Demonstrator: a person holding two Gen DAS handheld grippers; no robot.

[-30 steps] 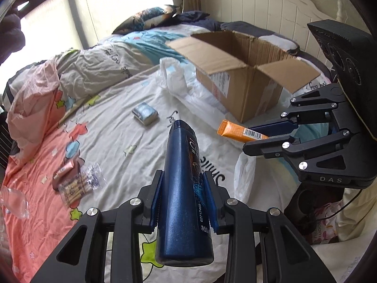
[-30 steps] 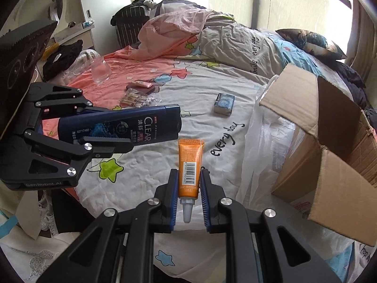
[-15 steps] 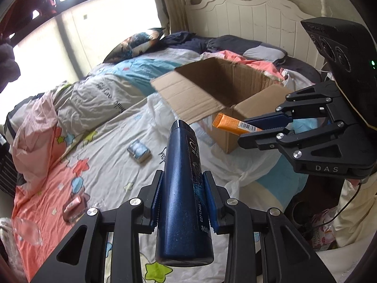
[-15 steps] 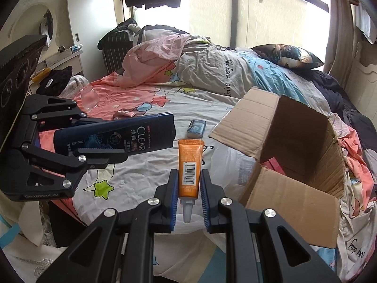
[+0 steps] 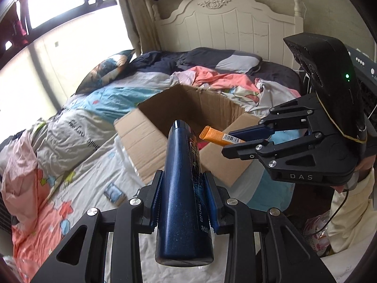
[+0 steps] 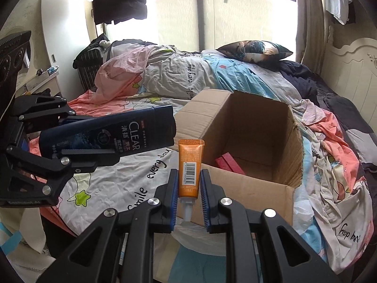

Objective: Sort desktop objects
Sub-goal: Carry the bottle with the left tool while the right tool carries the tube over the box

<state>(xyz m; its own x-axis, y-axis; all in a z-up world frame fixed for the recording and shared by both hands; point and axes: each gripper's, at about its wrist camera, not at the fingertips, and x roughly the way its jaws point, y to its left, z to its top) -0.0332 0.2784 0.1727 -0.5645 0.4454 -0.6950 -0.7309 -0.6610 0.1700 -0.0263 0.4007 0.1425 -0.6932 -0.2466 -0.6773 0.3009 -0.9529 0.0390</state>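
Both grippers have risen and closed in on the cardboard box (image 6: 249, 141), now over its near edge. The left gripper (image 5: 185, 200) is clamped on the blue shampoo bottle (image 5: 183, 188). The right gripper (image 6: 188, 198) pinches the orange tube (image 6: 189, 167).

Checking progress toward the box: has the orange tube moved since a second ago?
Yes. The orange tube now sits at the cardboard box opening, closer than before.

Bed (image 5: 77, 139) — rumpled quilt, open cardboard box (image 5: 188, 127), small blue packet (image 5: 115, 193), pillow (image 6: 254, 49)

A: From the left gripper (image 5: 183, 202) we look forward along its fingers, over the bed (image 5: 70, 141), toward the headboard (image 5: 226, 23).

B: From the right gripper (image 6: 188, 202) we face the window (image 6: 212, 18). Both views hold the cardboard box (image 6: 247, 188) close ahead.
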